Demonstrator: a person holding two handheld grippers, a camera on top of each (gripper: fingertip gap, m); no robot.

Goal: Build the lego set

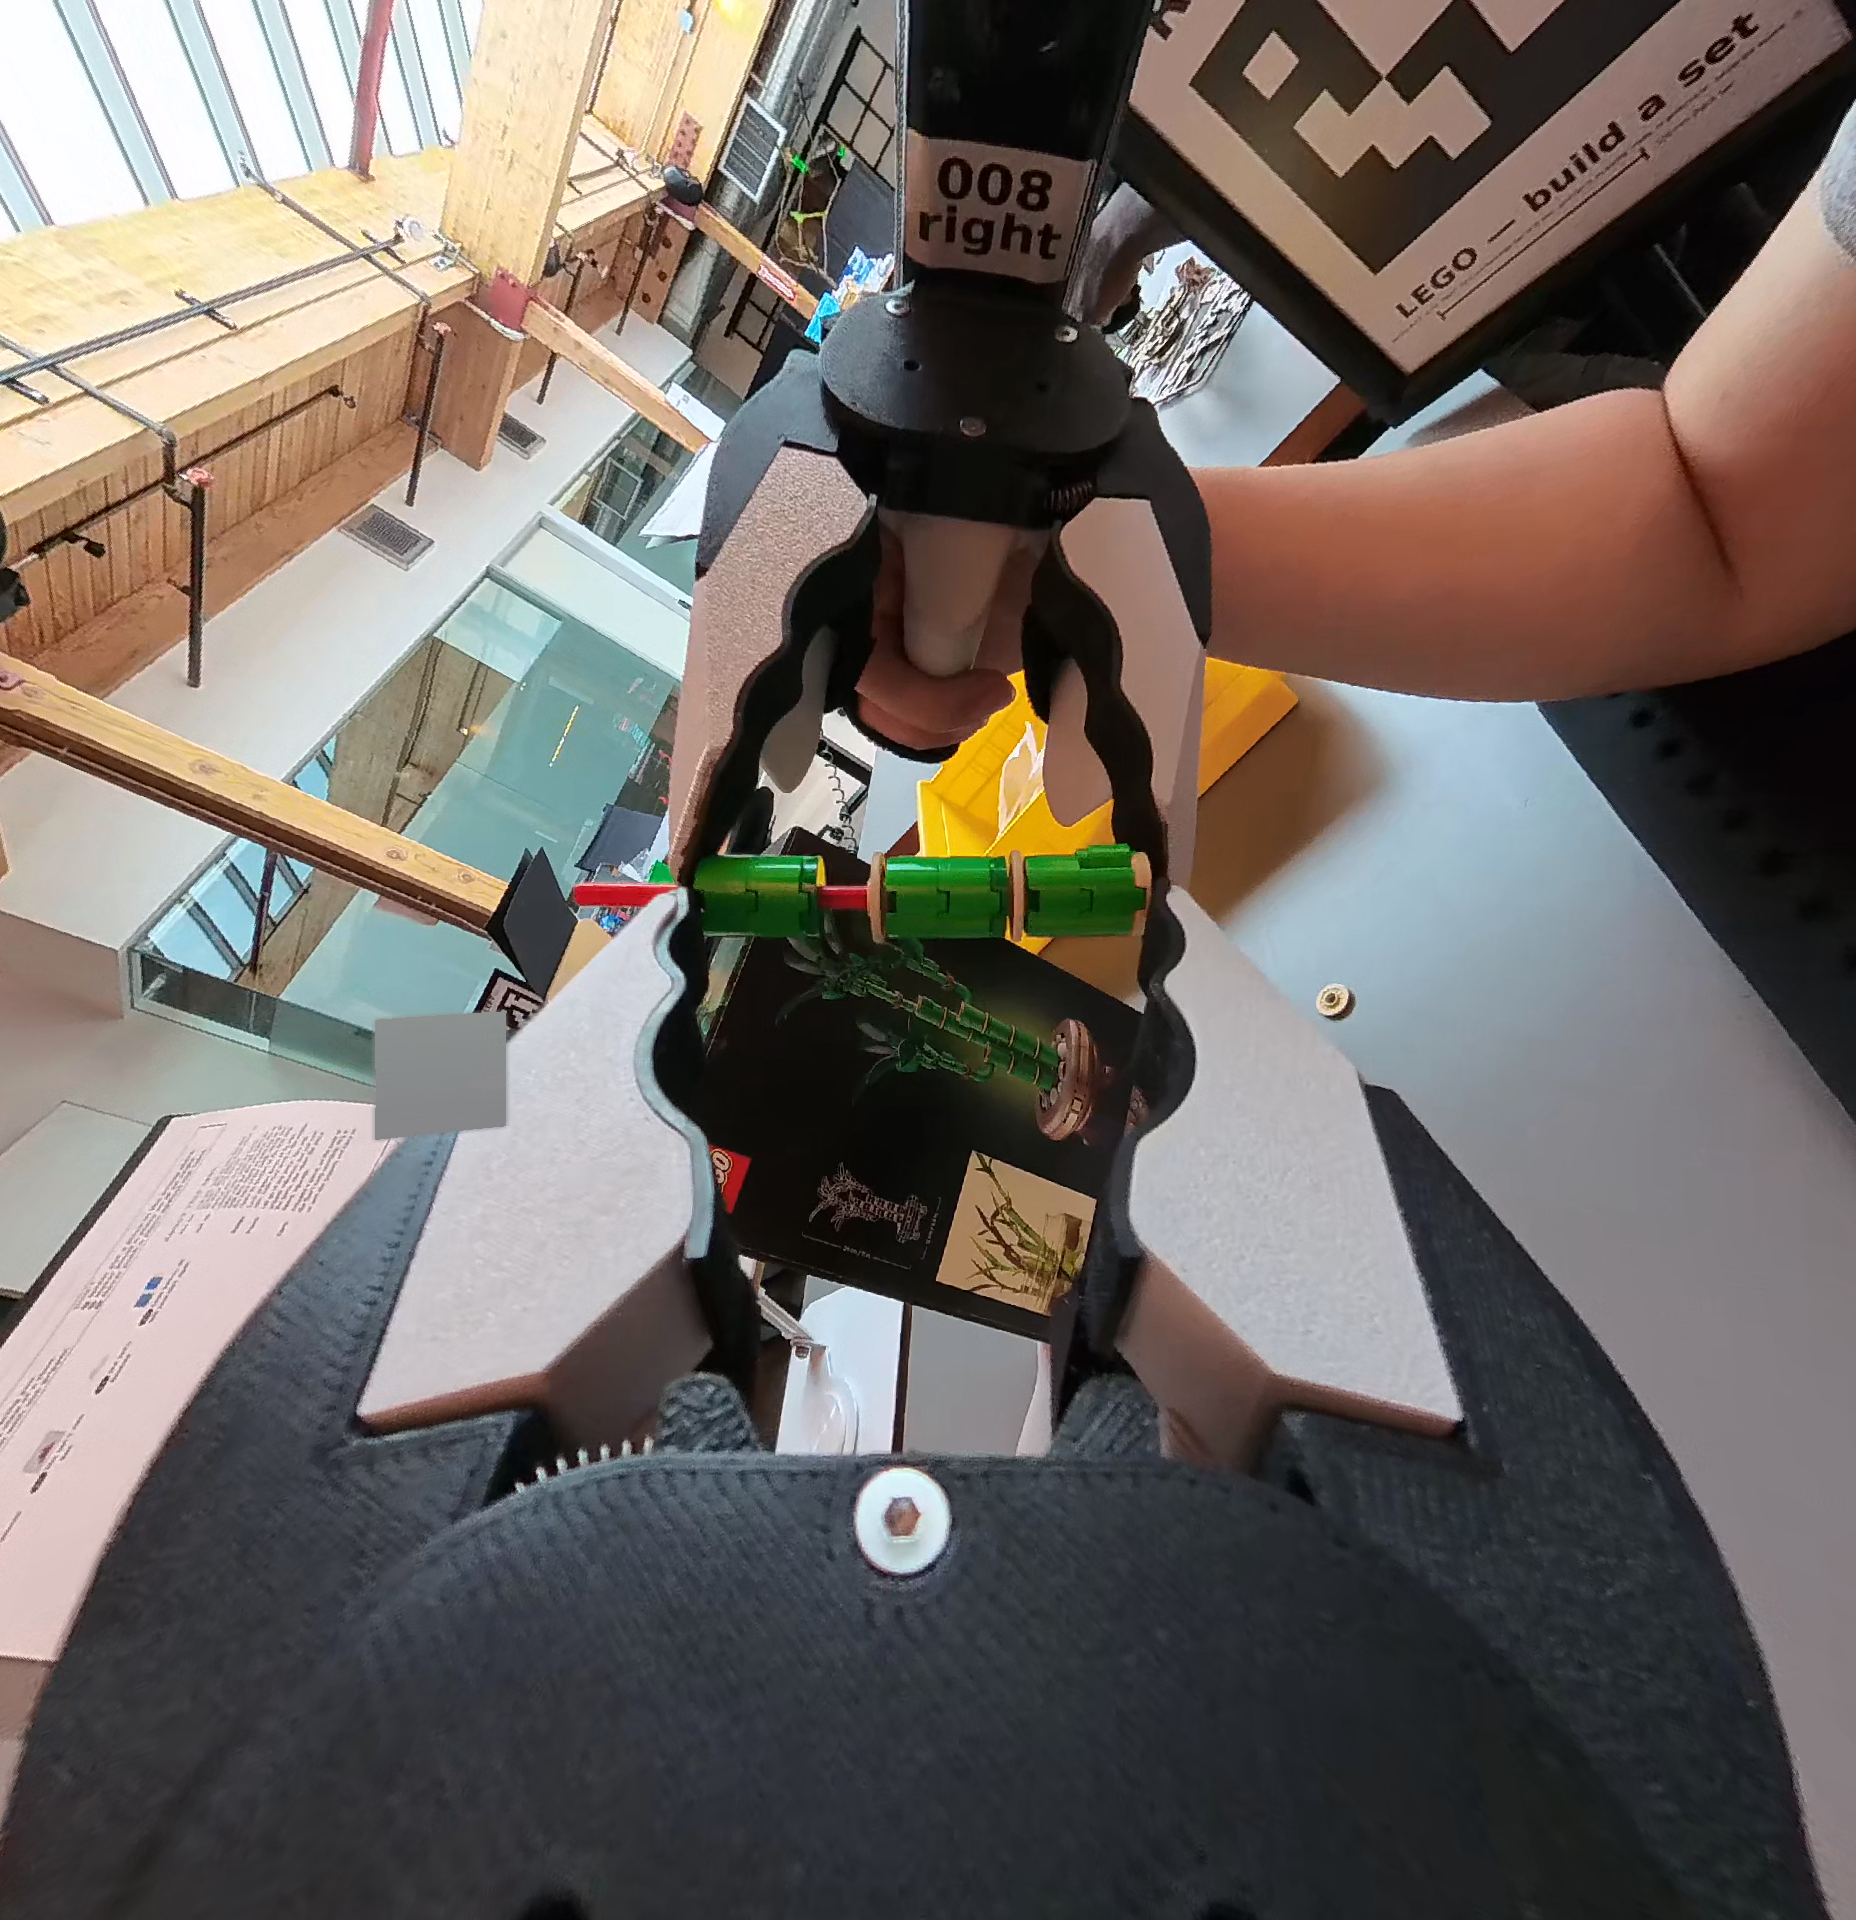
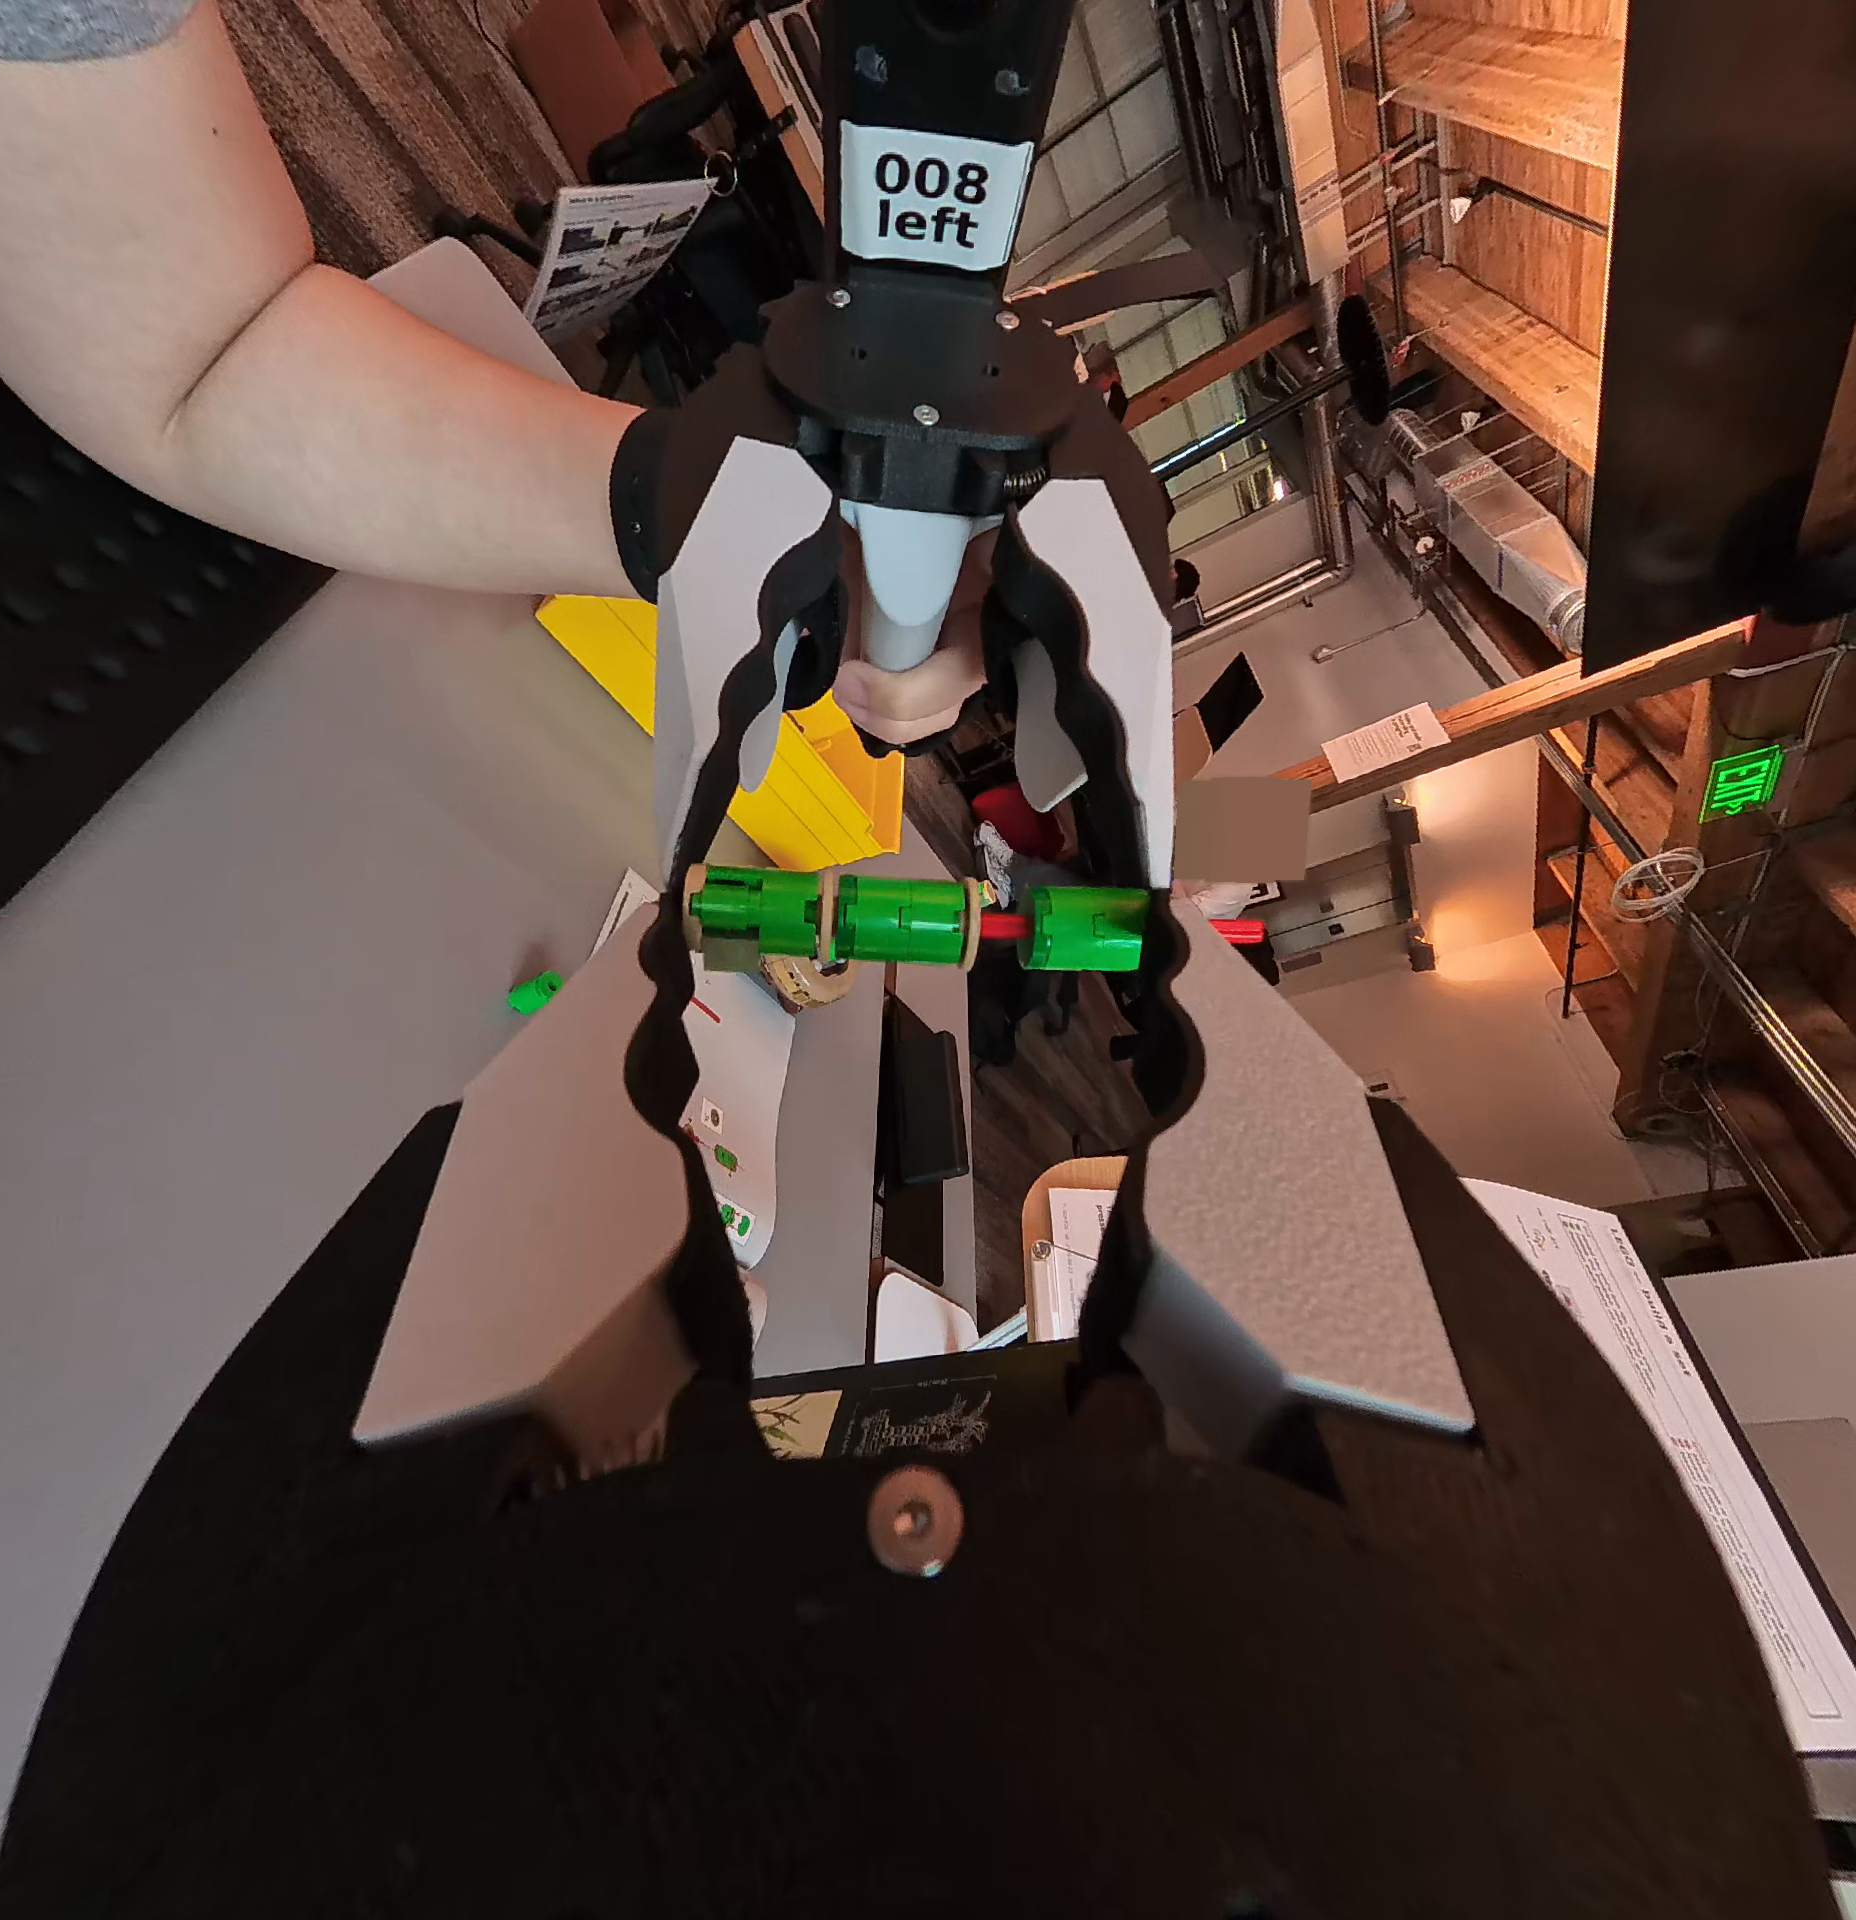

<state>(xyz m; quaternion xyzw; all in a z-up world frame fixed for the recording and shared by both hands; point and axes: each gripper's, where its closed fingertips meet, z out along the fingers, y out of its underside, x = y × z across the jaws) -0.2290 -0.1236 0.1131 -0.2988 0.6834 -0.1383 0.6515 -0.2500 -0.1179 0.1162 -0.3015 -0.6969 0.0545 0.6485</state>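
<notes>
A green bamboo stalk (image 1: 955,896) of three green segments with tan rings on a red axle (image 1: 612,894) hangs in the air, crosswise between both grippers. My left gripper (image 1: 919,914) and my right gripper (image 2: 919,925) face each other. Each one's fingertips press on the two ends of the stalk (image 2: 903,920). One green segment (image 2: 1080,928) sits apart from the others, with bare red axle (image 2: 1002,925) in the gap. The axle's end sticks out past the fingers. The right gripper shows opposite in the left wrist view (image 1: 924,847).
Below lie a grey table (image 1: 1526,1039), the black set box (image 1: 903,1122), a yellow bin (image 2: 799,790), a loose green piece (image 2: 534,992), a tan round piece (image 1: 1332,1000) and an instruction sheet (image 2: 737,1143). A person's forearm (image 1: 1526,520) reaches in. Left and right tips are no more than a few centimetres apart.
</notes>
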